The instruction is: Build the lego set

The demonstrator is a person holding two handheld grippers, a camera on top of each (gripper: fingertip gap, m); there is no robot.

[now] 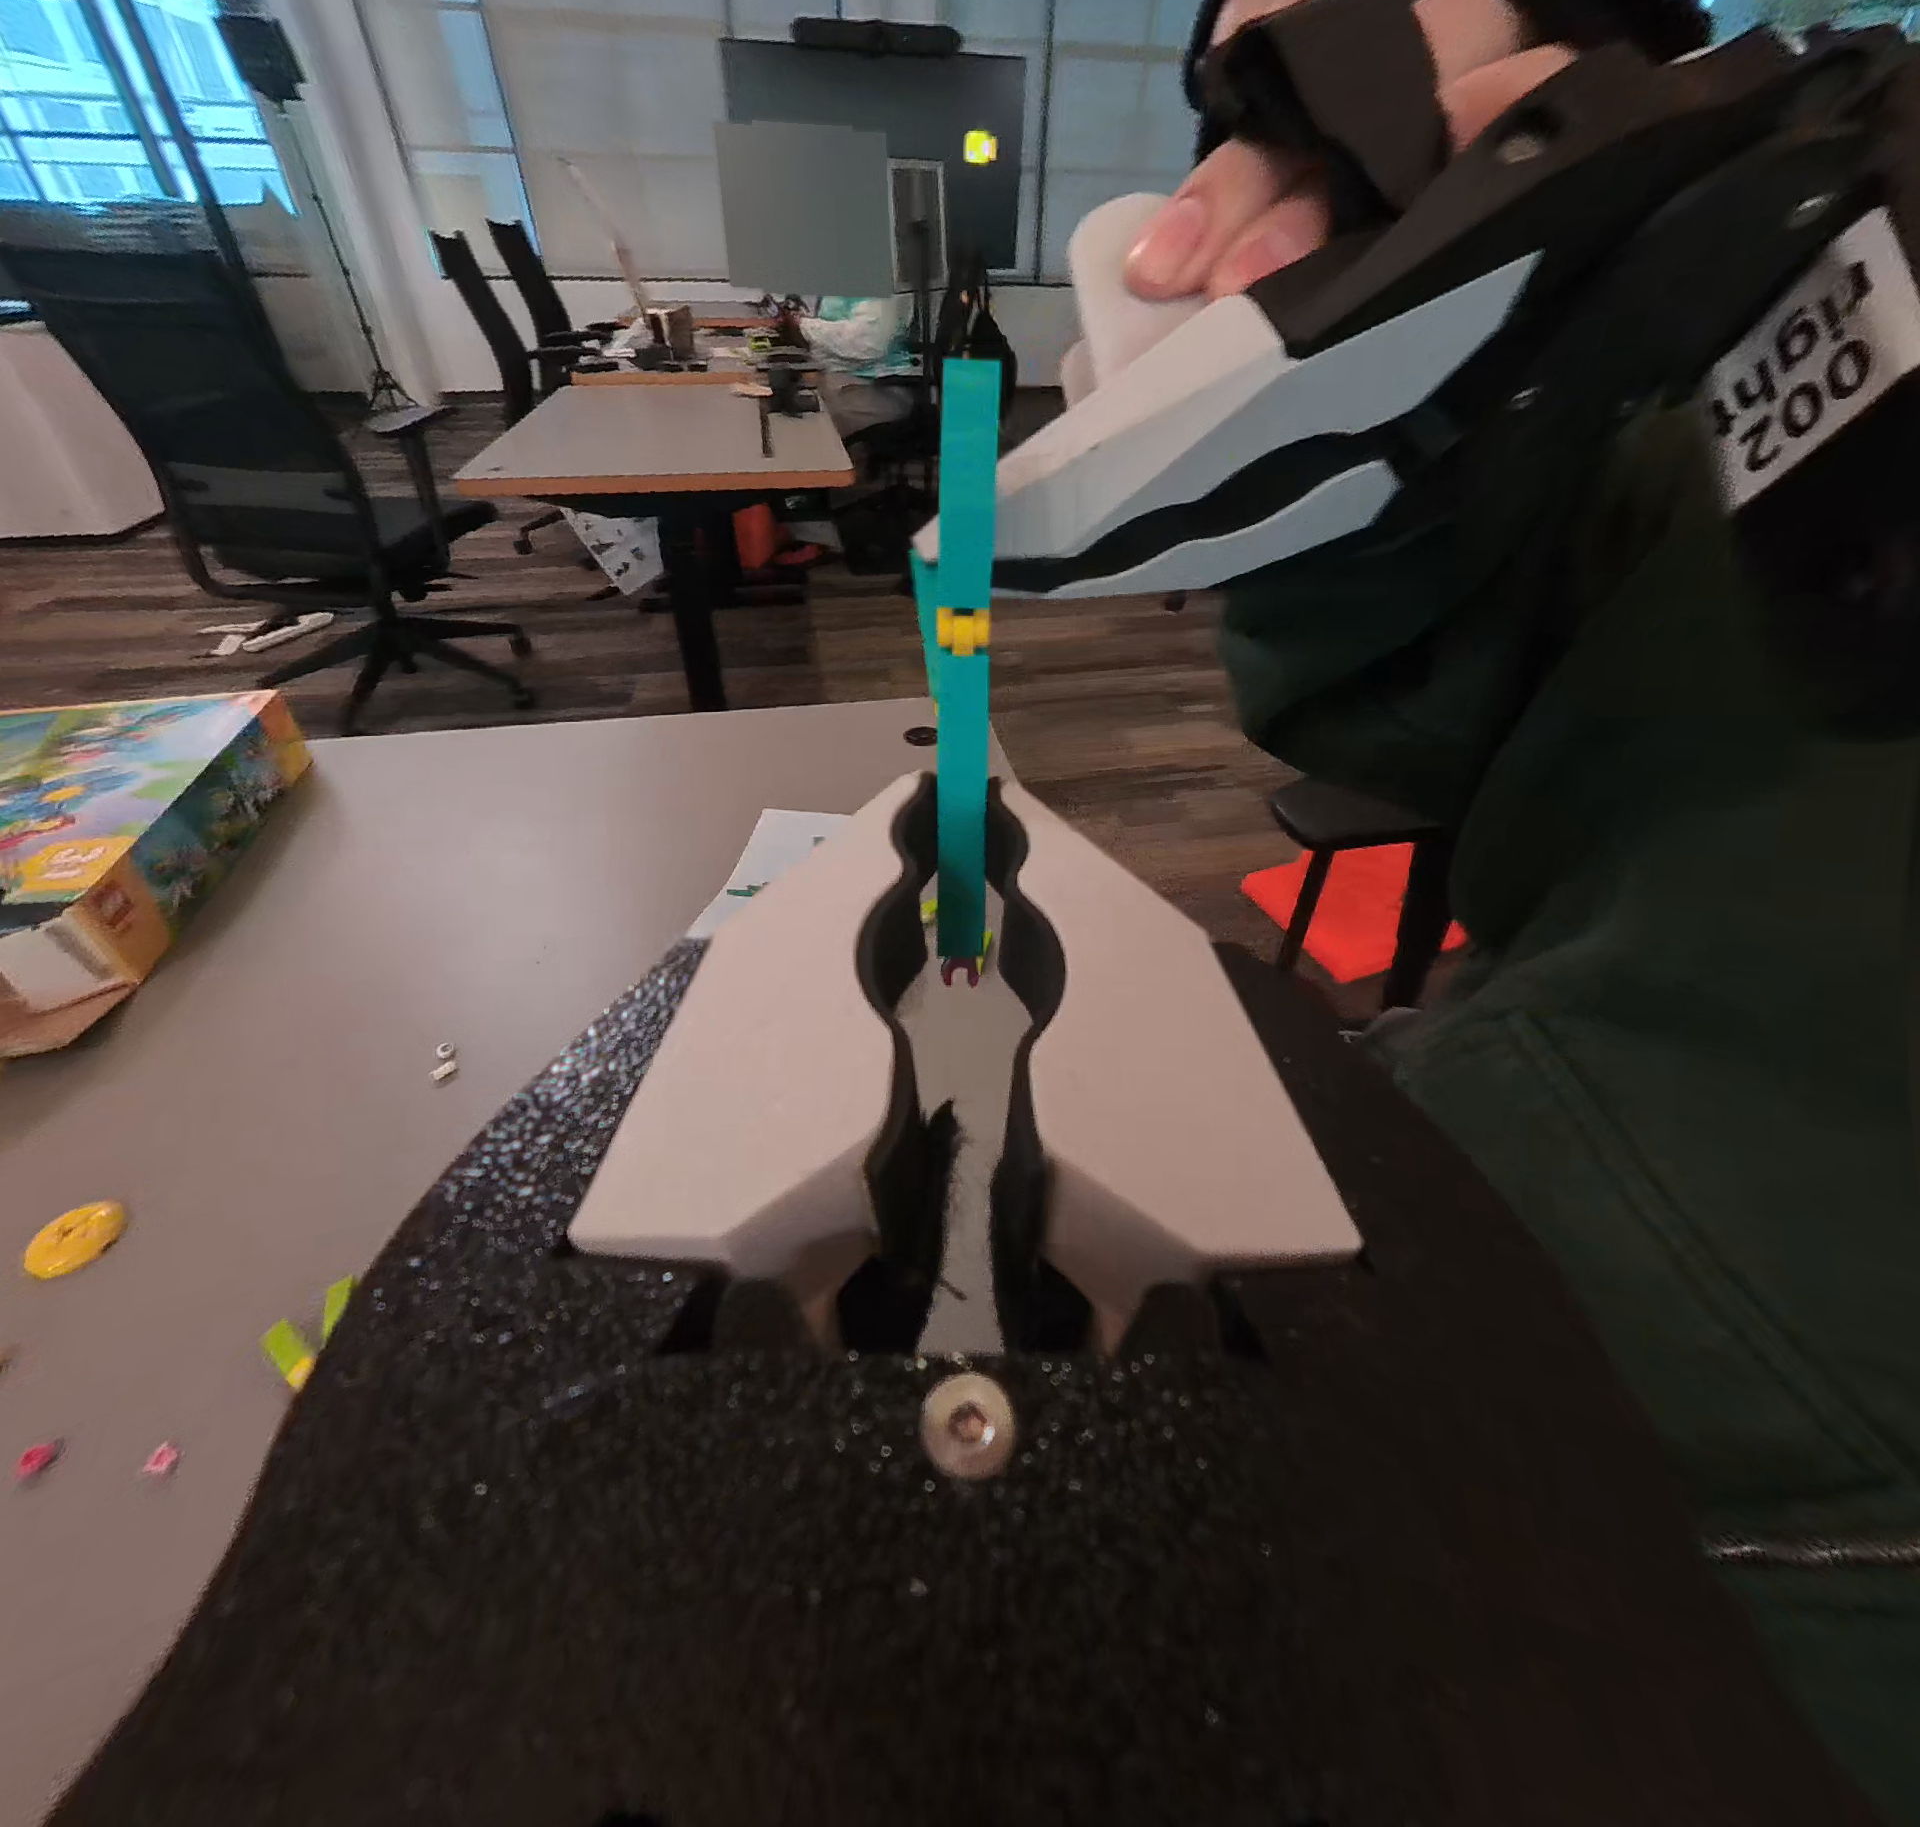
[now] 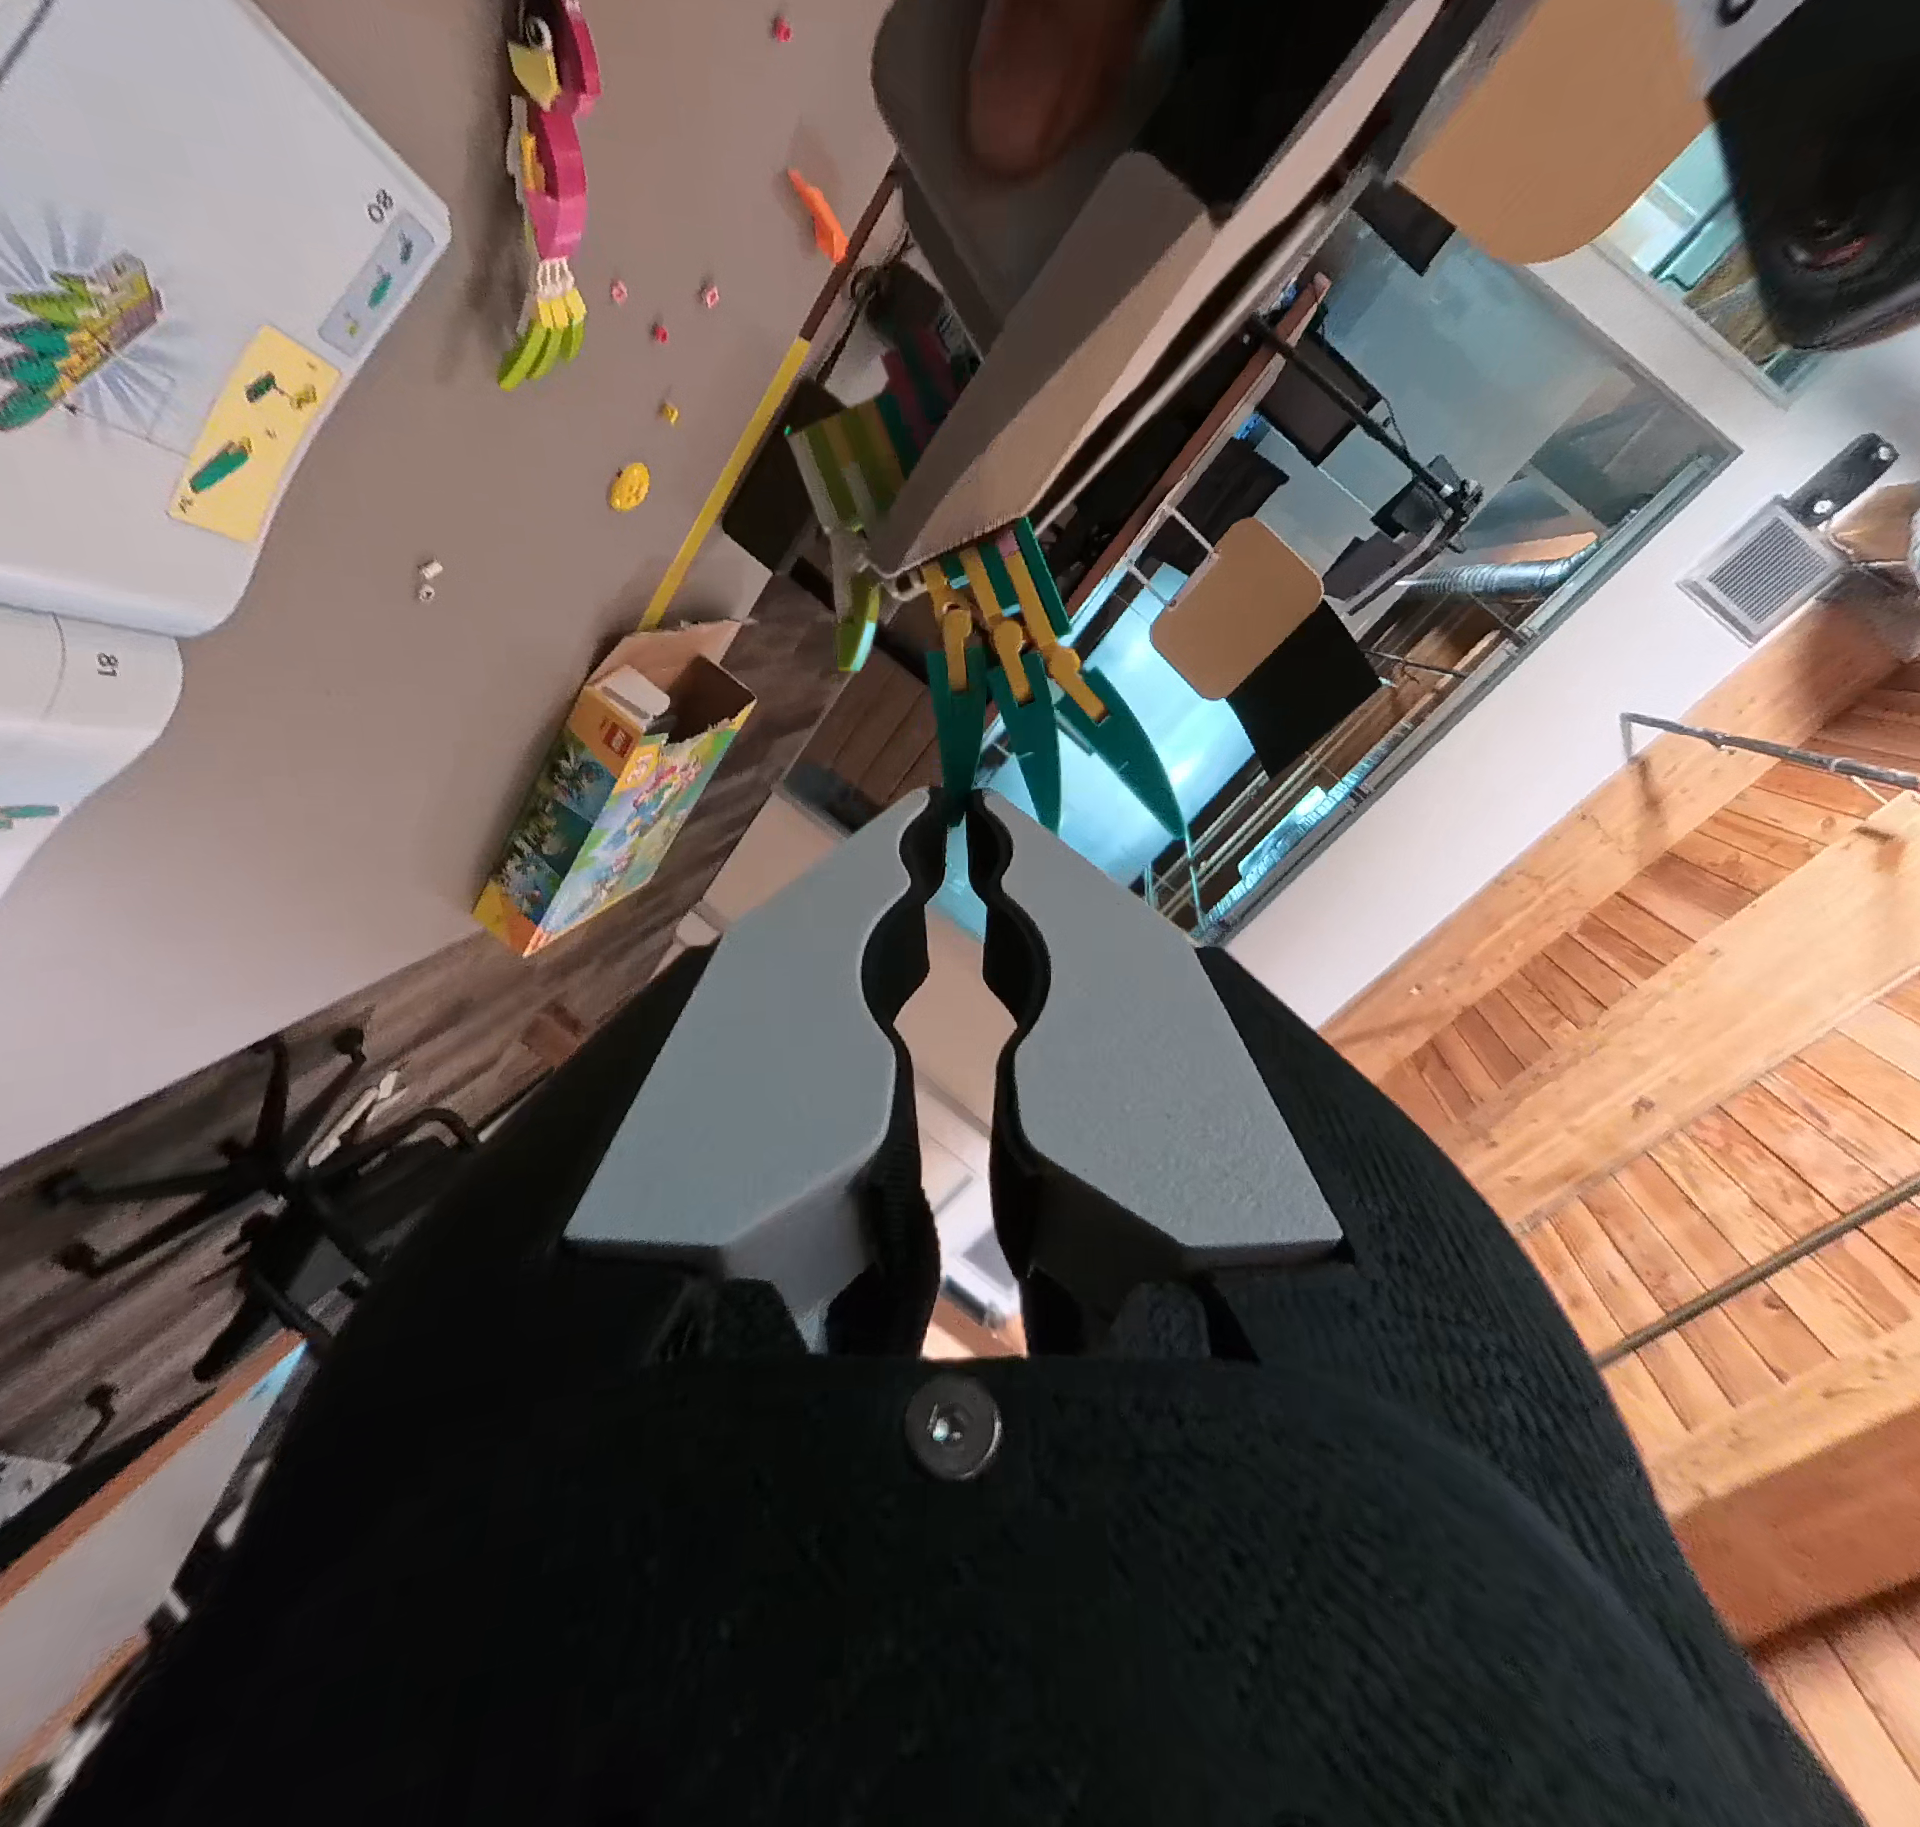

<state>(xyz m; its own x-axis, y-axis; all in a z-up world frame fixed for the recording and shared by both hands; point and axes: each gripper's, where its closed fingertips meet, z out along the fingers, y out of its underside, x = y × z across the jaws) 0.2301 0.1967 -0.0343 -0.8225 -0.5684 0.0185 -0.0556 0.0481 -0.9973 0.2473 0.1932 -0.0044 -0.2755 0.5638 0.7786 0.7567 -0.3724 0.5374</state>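
Both grippers are on the same lego assembly, held up in the air off the table (image 1: 520, 946).

Left gripper (image 1: 961, 821): jaws nearly closed, pinching the lower end of a teal lego assembly (image 1: 964, 697) that stands upright from its tips. Yellow hinge piece (image 1: 961, 629) sits midway up the teal strip.

Right gripper (image 2: 961, 821): jaws almost fully closed, tips clamped on the end of one teal leaf-shaped piece (image 2: 956, 738). In the left wrist view it comes in from the right, tips (image 1: 966, 546) meeting the teal strip just above the yellow hinge.

Right wrist view shows three teal leaves fanned out on yellow connectors (image 2: 987, 614), with the left gripper's grey finger (image 2: 1039, 375) over the far end.

On the table: pink bird model (image 2: 556, 146) on the far left, open instruction booklet (image 2: 156, 271), set box (image 2: 613, 790) near the edge, yellow round piece (image 2: 630, 486), scattered small pink bits.
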